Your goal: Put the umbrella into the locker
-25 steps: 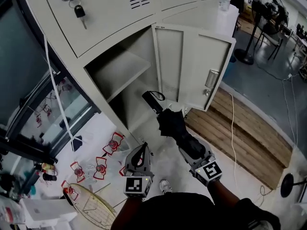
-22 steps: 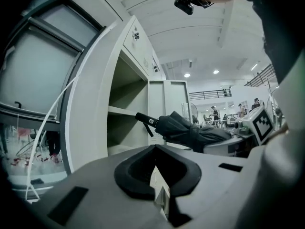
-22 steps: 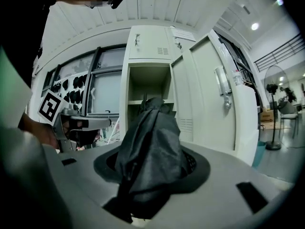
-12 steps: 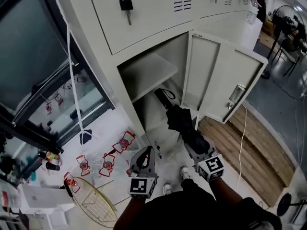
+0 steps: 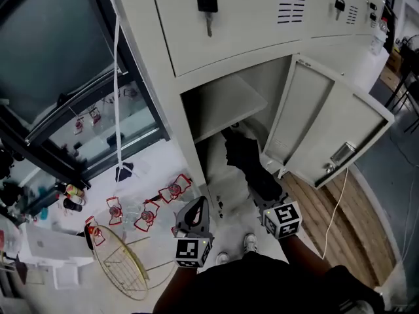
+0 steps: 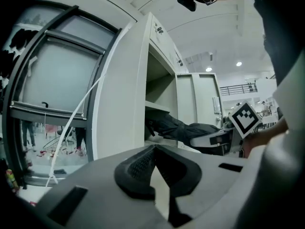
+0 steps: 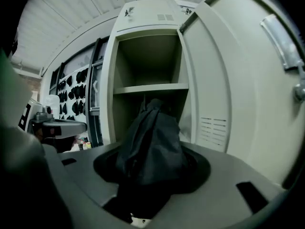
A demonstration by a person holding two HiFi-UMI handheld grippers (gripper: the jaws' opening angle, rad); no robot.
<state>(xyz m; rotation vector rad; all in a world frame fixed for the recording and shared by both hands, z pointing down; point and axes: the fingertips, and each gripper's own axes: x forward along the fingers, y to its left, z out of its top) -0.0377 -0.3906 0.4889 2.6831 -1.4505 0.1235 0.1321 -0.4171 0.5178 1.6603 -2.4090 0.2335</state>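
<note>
In the head view, a folded black umbrella [image 5: 243,159] is seen clamped at its near end by the right gripper [image 5: 265,191]. Its far end lies inside the lower compartment of the open locker [image 5: 229,38], under the shelf [image 5: 226,103]. In the left gripper view, the left gripper [image 6: 153,151] is shown with fingers pressed together on nothing, just outside the locker. In the right gripper view, the umbrella's dark fabric is pinched between the fingers and pointed under the shelf.
</note>
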